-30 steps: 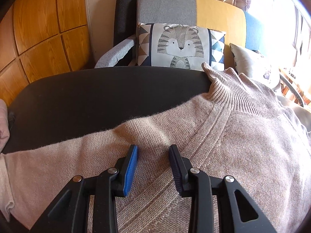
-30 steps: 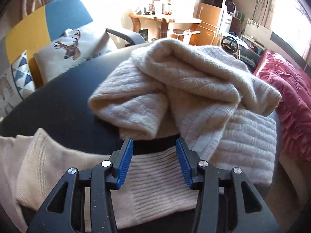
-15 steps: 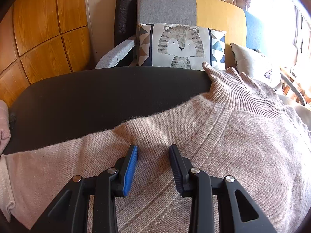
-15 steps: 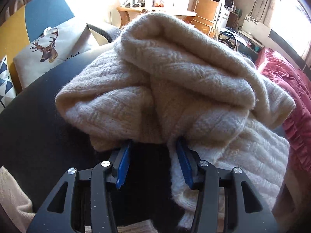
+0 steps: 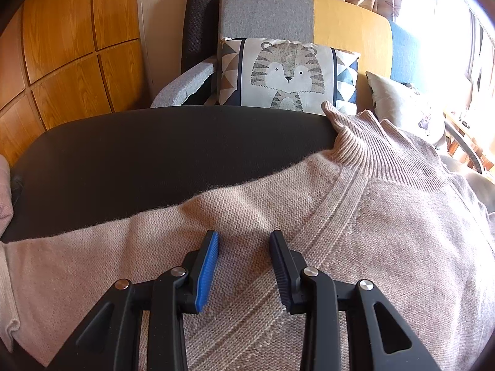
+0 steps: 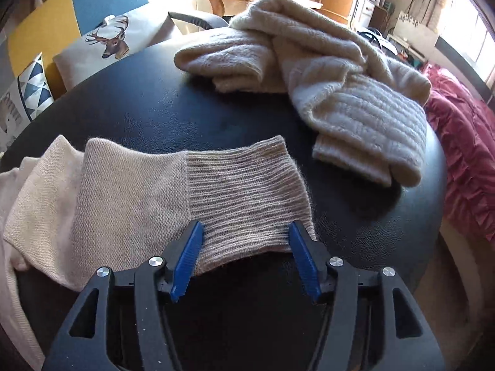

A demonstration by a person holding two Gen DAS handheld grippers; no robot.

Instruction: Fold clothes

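A beige knit sweater [image 5: 371, 232] lies flat on the black table [image 5: 154, 154], its ribbed turtleneck collar [image 5: 371, 148] at the far edge. My left gripper [image 5: 244, 236] sits low over the shoulder area, open, with flat fabric under the gap and nothing pinched. In the right wrist view the sweater's sleeve [image 6: 123, 191] runs in from the left and ends in a ribbed cuff [image 6: 244, 191]. My right gripper [image 6: 246, 227] is at the cuff's near edge, its jaws opening. The cuff lies between the fingers without being pressed.
A crumpled cream knit sweater [image 6: 324, 71] lies piled at the table's far right. A red ruffled blanket [image 6: 464, 142] sits beyond the right edge. A sofa with a tiger cushion [image 5: 287, 74] and a deer cushion [image 6: 114, 40] stands behind the table. Pink cloth [image 5: 4, 191] shows at the left edge.
My right gripper has pulled back from the cream pile to the beige sleeve cuff, and its jaws stand wider. The left gripper and the sweater under it have not moved.
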